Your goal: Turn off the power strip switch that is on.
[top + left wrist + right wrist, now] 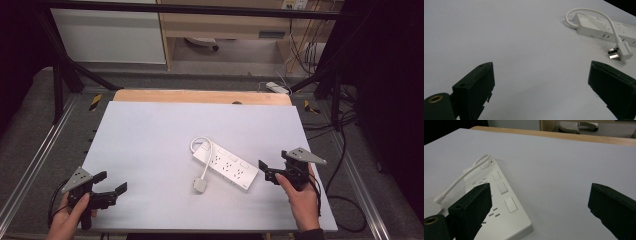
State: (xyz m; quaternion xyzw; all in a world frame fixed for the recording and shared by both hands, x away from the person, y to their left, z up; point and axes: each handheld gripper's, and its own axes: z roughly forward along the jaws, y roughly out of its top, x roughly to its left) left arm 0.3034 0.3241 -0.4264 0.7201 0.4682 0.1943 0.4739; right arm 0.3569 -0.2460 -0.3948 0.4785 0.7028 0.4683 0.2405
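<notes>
Power strip (227, 164), worktop centre: right hand-held gripper (272, 172) at its 3 o'clock end, left hand-held gripper (111, 188) far off, both agape w/ nothing held; risk: one-end pinch swings strip, loose plug (199, 185) drags.

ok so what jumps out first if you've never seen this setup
A white power strip lies right of centre on the pale table, its cord looped back so the plug rests beside it. The right gripper sits open just by the strip's near end; the left gripper waits open at the near-left corner.

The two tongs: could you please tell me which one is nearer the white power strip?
The right tongs, open, with their tips just off the power strip at its near end. The left tongs sit far off at the table's near left corner.
</notes>
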